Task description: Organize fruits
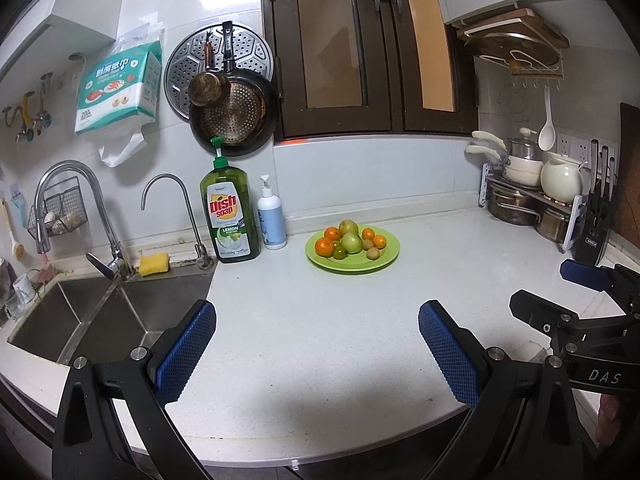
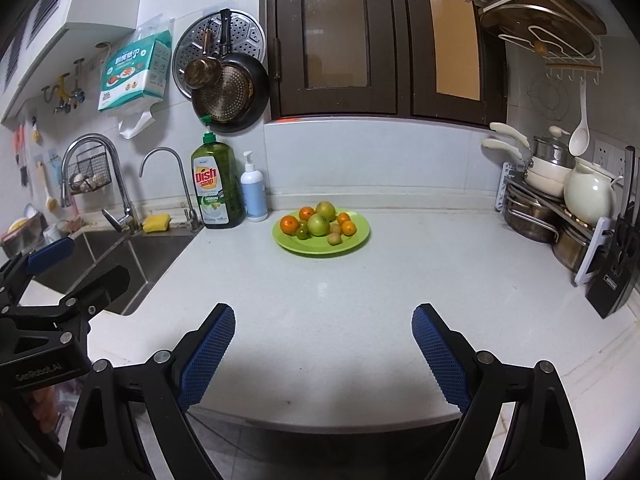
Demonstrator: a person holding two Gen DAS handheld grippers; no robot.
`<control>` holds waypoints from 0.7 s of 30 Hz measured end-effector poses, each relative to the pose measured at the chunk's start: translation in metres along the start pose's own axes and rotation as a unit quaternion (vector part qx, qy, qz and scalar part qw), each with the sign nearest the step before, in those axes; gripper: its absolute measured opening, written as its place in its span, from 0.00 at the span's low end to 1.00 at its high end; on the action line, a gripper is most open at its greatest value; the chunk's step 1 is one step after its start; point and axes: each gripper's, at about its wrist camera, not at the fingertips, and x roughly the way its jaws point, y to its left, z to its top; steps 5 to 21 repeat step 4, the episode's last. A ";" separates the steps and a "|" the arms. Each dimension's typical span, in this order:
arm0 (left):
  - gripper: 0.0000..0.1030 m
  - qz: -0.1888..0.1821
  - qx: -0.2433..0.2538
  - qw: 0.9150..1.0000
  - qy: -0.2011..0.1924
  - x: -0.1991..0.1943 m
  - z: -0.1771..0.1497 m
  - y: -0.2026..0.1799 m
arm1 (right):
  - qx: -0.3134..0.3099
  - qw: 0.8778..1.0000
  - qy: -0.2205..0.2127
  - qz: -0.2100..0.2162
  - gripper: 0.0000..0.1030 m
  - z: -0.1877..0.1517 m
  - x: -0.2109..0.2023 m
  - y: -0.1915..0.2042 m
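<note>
1. Both the left gripper [image 1: 316, 344] and right gripper [image 2: 323, 350] stood spread wide, holding nothing, well short of the green plate [image 1: 386, 258] at twelve o'clock.
2. The fruits [image 1: 352, 242] all lay heaped on that plate; this fits either a finished gathering or a pile awaiting sorting, so any reach should approach slowly from above.
3. I counted four oranges, two large green fruits, one small green one and two small tan ones.

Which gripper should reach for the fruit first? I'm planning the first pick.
Probably the right gripper: the green plate sits nearly straight ahead of it, while it lies right of centre for the left gripper. Both are open.

Home kitchen: sink [image 1: 100, 320], hanging pans [image 1: 234, 114]
</note>
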 end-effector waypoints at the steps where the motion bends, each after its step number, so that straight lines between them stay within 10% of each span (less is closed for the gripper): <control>1: 1.00 0.000 -0.001 1.000 0.000 0.000 0.000 0.000 | 0.000 1.000 0.000 0.000 0.88 0.000 0.000 0.000; 21: 1.00 -0.001 -0.002 1.000 -0.001 0.000 0.000 0.001 | 0.000 1.000 0.001 0.001 0.88 0.001 0.001 0.001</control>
